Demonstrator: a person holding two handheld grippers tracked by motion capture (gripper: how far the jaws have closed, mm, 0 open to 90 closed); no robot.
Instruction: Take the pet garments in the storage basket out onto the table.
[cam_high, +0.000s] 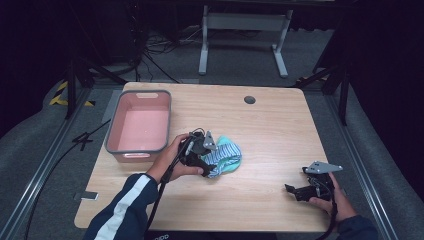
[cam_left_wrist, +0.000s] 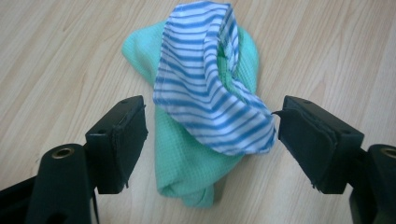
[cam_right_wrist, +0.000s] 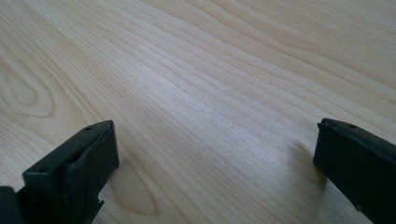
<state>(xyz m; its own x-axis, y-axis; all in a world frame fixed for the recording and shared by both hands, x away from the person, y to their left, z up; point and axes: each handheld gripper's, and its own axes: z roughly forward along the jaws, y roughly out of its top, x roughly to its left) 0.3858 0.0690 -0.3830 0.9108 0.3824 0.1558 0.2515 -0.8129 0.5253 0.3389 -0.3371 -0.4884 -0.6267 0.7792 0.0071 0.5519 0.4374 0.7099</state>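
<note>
A small bundle of cloth lies near the middle of the wooden table: a mint-green cloth with a blue-and-white striped cloth folded over it. In the high view the bundle sits just right of my left gripper. That gripper is open, its jaws standing on either side of the bundle's near end without closing on it. My right gripper rests low over bare wood at the table's front right, held in a hand. It is open with nothing between its jaws.
A pink bin with a grey rim stands empty at the table's left, just beyond my left hand. A dark round grommet sits in the tabletop at the back. Behind the table are a white desk frame and cables on the floor.
</note>
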